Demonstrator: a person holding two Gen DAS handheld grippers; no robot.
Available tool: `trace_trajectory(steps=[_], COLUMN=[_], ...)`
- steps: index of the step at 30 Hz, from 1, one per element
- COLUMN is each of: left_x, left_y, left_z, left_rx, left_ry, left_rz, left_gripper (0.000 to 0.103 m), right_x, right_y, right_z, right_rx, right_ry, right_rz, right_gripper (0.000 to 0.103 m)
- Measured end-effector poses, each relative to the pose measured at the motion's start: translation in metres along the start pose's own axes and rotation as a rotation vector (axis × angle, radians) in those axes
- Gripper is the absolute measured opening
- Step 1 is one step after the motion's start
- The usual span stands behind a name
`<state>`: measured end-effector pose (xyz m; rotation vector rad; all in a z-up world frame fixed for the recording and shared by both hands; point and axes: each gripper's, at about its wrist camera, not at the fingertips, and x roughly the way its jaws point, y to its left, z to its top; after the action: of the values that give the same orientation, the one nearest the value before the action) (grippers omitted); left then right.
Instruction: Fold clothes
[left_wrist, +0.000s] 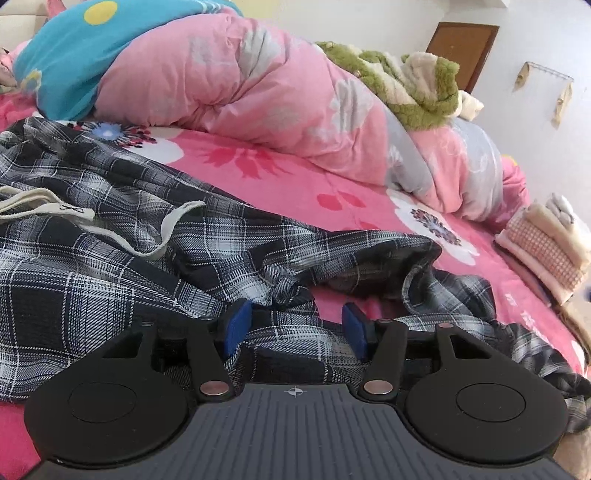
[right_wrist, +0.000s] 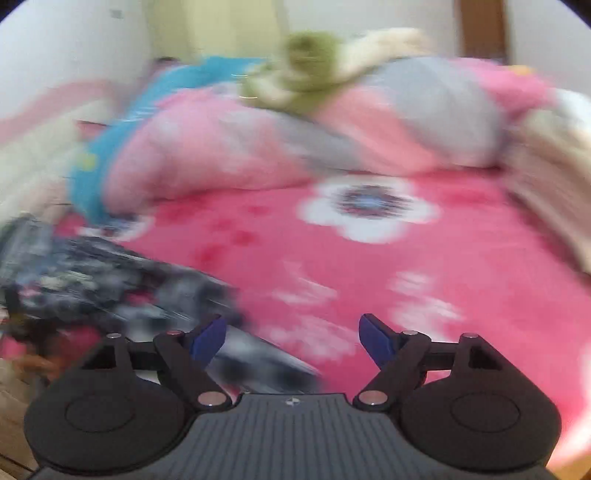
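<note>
A crumpled black-and-white plaid garment (left_wrist: 122, 243) with pale drawstrings (left_wrist: 48, 208) lies spread on the pink flowered bed sheet (left_wrist: 280, 166). My left gripper (left_wrist: 297, 332) is open, its blue pads low over a fold of the plaid cloth, holding nothing. In the blurred right wrist view the same plaid garment (right_wrist: 110, 273) lies at the left. My right gripper (right_wrist: 293, 338) is open and empty, over the bare pink sheet (right_wrist: 443, 258) just right of the garment's edge.
A bunched pink and grey quilt (left_wrist: 258, 92) with a blue pillow (left_wrist: 62, 55) and a green fleece blanket (left_wrist: 406, 81) fills the back of the bed. A stack of folded clothes (left_wrist: 546, 251) sits at the right edge. A white wall and brown door stand behind.
</note>
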<state>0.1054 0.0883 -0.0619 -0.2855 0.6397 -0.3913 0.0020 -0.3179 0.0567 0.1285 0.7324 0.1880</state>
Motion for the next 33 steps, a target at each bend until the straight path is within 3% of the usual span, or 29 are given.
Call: trace_trajectory(steps=[5, 8, 9, 11, 12, 13, 14, 16, 21, 28, 30, 33], left_x=[0.001, 0.002, 0.002, 0.002, 0.002, 0.003, 0.003, 0.003, 0.003, 0.005, 0.005, 0.005], left_y=[0.005, 0.008, 0.009, 0.011, 0.012, 0.014, 0.013, 0.013, 0.014, 0.013, 0.013, 0.013], left_z=[0.002, 0.003, 0.003, 0.004, 0.004, 0.005, 0.006, 0.006, 0.006, 0.006, 0.006, 0.006], left_rx=[-0.013, -0.021, -0.024, -0.029, -0.032, -0.037, -0.037, -0.035, -0.029, -0.011, -0.005, -0.003], left_ry=[0.01, 0.016, 0.018, 0.023, 0.025, 0.03, 0.034, 0.042, 0.046, 0.044, 0.041, 0.04], left_rz=[-0.022, -0.035, -0.04, -0.048, -0.053, -0.058, -0.059, -0.059, -0.067, -0.068, -0.066, -0.066], left_gripper=[0.054, 0.054, 0.054, 0.054, 0.054, 0.054, 0.054, 0.054, 0.054, 0.054, 0.054, 0.054], right_x=[0.107, 0.169, 0.184, 0.194, 0.189, 0.185, 0.181, 0.174, 0.171, 0.245, 0.268, 0.292], right_y=[0.049, 0.061, 0.062, 0.071, 0.078, 0.082, 0.086, 0.092, 0.109, 0.111, 0.1, 0.086], right_z=[0.031, 0.032, 0.028, 0.018, 0.014, 0.015, 0.017, 0.032, 0.086, 0.125, 0.134, 0.142], right_rx=[0.023, 0.079, 0.101, 0.067, 0.02, -0.007, -0.034, -0.084, -0.274, -0.403, -0.37, -0.268], right_ry=[0.105, 0.292, 0.365, 0.403, 0.392, 0.384, 0.376, 0.322, 0.111, -0.064, -0.075, 0.011], right_rz=[0.141, 0.173, 0.186, 0.182, 0.163, 0.151, 0.138, 0.105, 0.006, -0.196, -0.219, -0.181], right_gripper=[0.082, 0.081, 0.076, 0.068, 0.055, 0.03, 0.02, 0.012, 0.01, 0.01, 0.01, 0.014])
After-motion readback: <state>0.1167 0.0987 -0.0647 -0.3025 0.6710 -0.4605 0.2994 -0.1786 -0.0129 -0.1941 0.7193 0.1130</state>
